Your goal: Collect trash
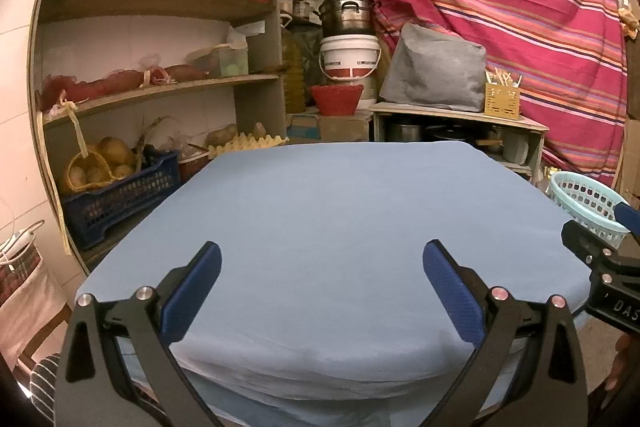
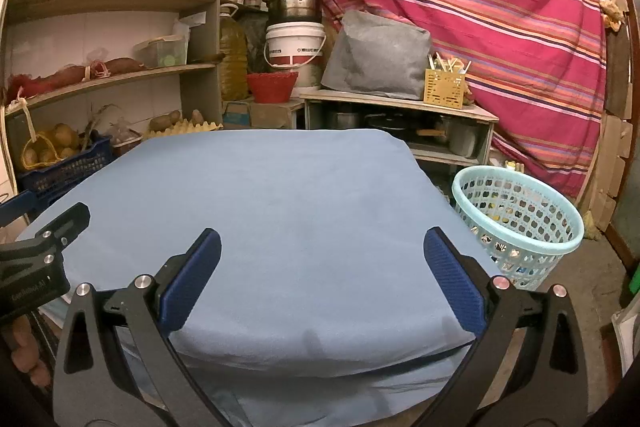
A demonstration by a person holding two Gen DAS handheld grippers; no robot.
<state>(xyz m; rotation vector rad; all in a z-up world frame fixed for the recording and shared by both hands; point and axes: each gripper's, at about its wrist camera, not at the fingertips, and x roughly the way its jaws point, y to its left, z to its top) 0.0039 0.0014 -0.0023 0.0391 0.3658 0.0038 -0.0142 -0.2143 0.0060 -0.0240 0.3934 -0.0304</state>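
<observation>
A table under a light blue cloth fills the middle of both views; I see no trash lying on it. A pale blue perforated basket stands on the floor at the table's right side, with small coloured items showing through its holes. My left gripper hovers open over the near edge of the cloth, nothing between its blue pads. My right gripper is likewise open and empty above the near edge. Each gripper's black body shows at the edge of the other's view.
Wooden shelves at the left hold boxes, sweet potatoes and a blue crate of potatoes. Behind the table are a low cabinet, a white bucket under a steel pot, and a red striped curtain.
</observation>
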